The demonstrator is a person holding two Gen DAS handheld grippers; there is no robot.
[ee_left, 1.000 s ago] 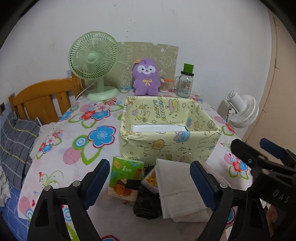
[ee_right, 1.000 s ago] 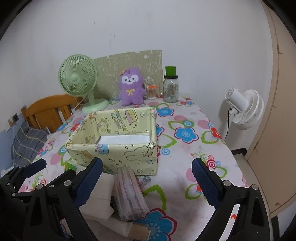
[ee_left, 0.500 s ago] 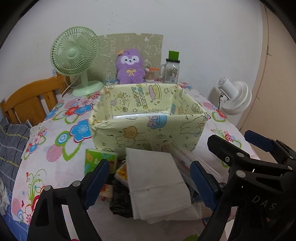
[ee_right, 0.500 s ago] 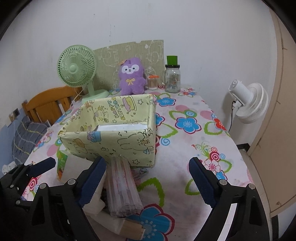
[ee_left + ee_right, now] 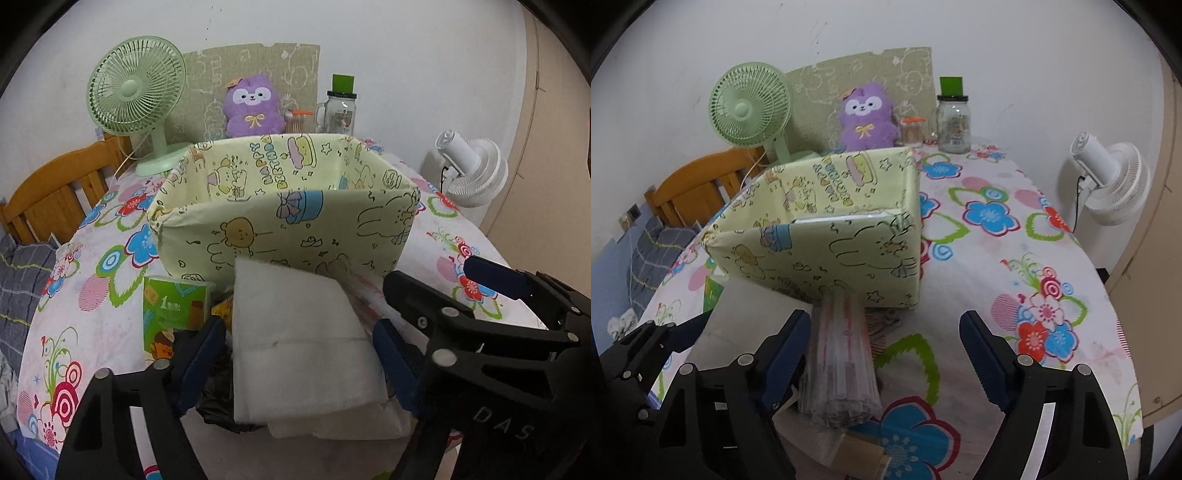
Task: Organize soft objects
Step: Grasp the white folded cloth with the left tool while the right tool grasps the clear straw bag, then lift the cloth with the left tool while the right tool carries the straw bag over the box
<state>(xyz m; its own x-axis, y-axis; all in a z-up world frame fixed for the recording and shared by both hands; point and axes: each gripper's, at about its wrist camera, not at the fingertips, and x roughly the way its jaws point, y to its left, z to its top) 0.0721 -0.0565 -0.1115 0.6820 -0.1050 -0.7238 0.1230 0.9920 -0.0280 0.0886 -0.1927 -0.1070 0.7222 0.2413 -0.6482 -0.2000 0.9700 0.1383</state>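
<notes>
A pale yellow cartoon-print box (image 5: 280, 225) stands open on the flowered tablecloth (image 5: 107, 295); it also shows in the right wrist view (image 5: 827, 251). In front of it lies a pile: a white folded pad (image 5: 299, 343), a green tissue pack (image 5: 170, 314), a black crumpled item (image 5: 218, 398). My left gripper (image 5: 299, 362) is open, its jaws on either side of the white pad. My right gripper (image 5: 886, 354) is open, just right of a clear bundle (image 5: 838, 354) with red-striped contents, which lies by its left finger (image 5: 783, 354).
A green fan (image 5: 136, 96), purple plush (image 5: 255, 107), glass jar (image 5: 340, 110) and small orange-lidded container (image 5: 912, 129) stand at the table's far edge. A white fan (image 5: 1108, 184) stands off the table's right side. A wooden chair (image 5: 51, 199) is at the left.
Both grippers have moved forward and lower toward the pile. The left gripper's jaws now straddle the white pad; the right gripper is closer to the clear bundle.
</notes>
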